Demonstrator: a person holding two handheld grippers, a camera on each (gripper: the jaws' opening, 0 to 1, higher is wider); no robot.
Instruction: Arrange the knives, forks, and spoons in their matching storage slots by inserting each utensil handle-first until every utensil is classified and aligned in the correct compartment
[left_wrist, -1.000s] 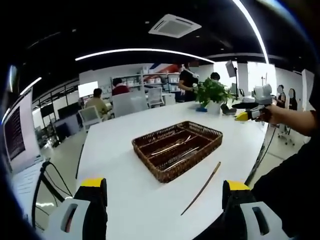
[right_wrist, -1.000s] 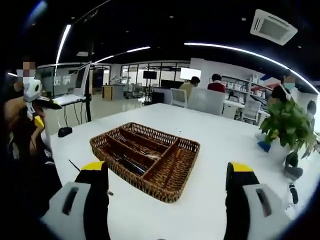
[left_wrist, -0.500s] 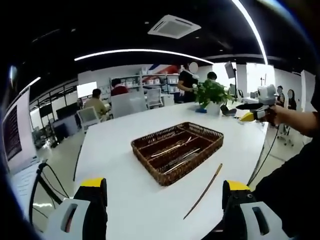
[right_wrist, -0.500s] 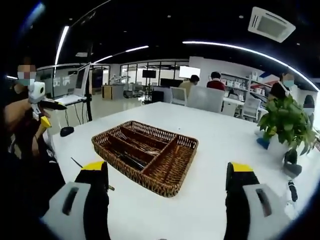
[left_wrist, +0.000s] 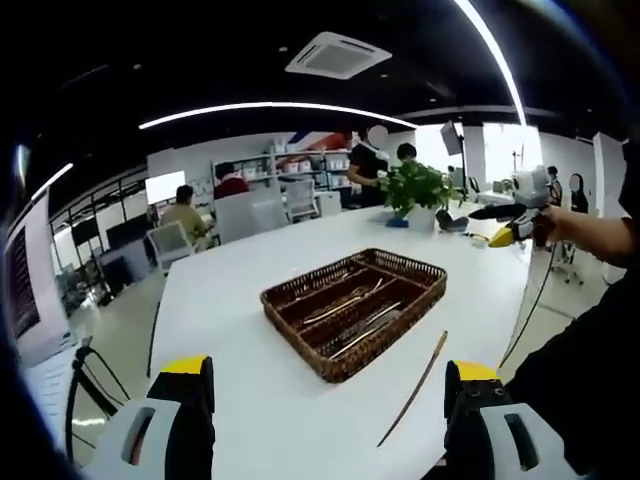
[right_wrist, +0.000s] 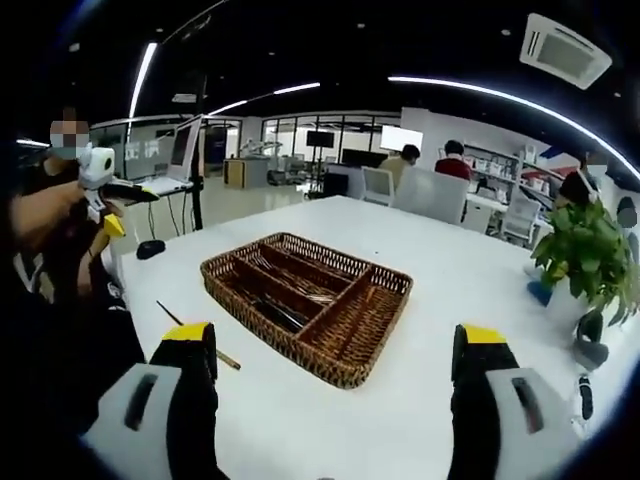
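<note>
A brown wicker cutlery basket (left_wrist: 428, 283) (right_wrist: 376, 347) with long compartments sits on the white table (left_wrist: 240, 300) (right_wrist: 460, 290). Several metal utensils (left_wrist: 345, 305) (right_wrist: 290, 300) lie in its compartments. One long thin brown utensil (left_wrist: 413, 388) (right_wrist: 196, 334) rests on the table beside the basket, near the table's edge. My left gripper (left_wrist: 325, 425) is held open well short of the basket, nothing between its jaws. My right gripper (right_wrist: 335, 420) is open too, with nothing in it, facing the basket from the other side. Each gripper shows at the edge of the other's view, held up by a hand.
A potted green plant (left_wrist: 422, 187) (right_wrist: 588, 258) stands at one end of the table with small dark objects (right_wrist: 588, 352) by it. People sit and stand at desks behind. A laptop on a stand (right_wrist: 160, 180) is off the table's far side.
Both views have shifted slightly as the hands moved; the basket looks a little nearer in the right gripper view. The utensils and the basket have not moved.
</note>
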